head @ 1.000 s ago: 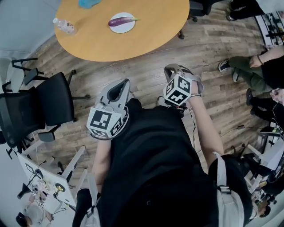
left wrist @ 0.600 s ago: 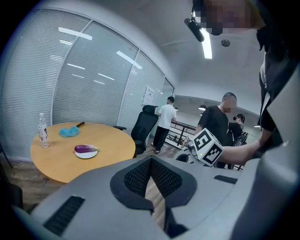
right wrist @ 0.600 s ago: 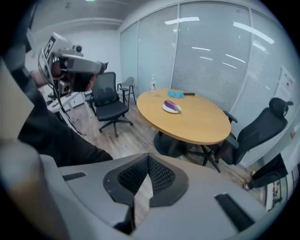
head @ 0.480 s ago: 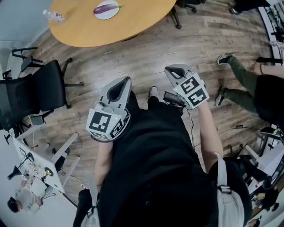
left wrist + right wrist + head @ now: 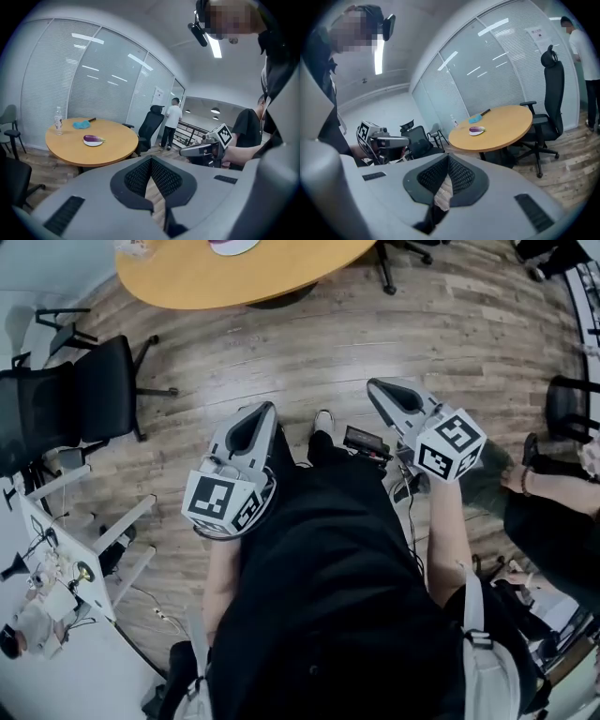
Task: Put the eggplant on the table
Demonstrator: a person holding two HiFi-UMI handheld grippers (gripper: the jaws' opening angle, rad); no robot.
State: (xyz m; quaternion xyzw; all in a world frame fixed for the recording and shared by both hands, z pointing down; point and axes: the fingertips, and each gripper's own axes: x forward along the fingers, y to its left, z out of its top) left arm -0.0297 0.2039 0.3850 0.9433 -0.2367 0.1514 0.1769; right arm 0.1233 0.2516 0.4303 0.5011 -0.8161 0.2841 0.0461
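The purple eggplant [image 5: 93, 138] lies on a white plate [image 5: 93, 142] on the round wooden table [image 5: 112, 150], far ahead of both grippers. The right gripper view shows the eggplant [image 5: 476, 128] on the table [image 5: 506, 126] too. In the head view only the plate's edge [image 5: 234, 247] peeks in at the top. My left gripper [image 5: 263, 410] is held level over the floor, shut and empty. To its right my right gripper [image 5: 374, 386] is also shut and empty. Each gripper view catches the other gripper: the right [image 5: 183, 151] and the left [image 5: 404, 138].
A clear bottle [image 5: 58, 121] and a blue cloth [image 5: 81, 124] are on the table. Black office chairs [image 5: 66, 418] stand at the left, another chair [image 5: 551, 93] beside the table. A person in white [image 5: 174, 123] stands at the back; a seated person's legs [image 5: 553, 521] are at the right.
The table and plate have slid toward the top edge of the head view. My right gripper has swung right and rolled, its marker cube now at its right. The left gripper kept its place in view.
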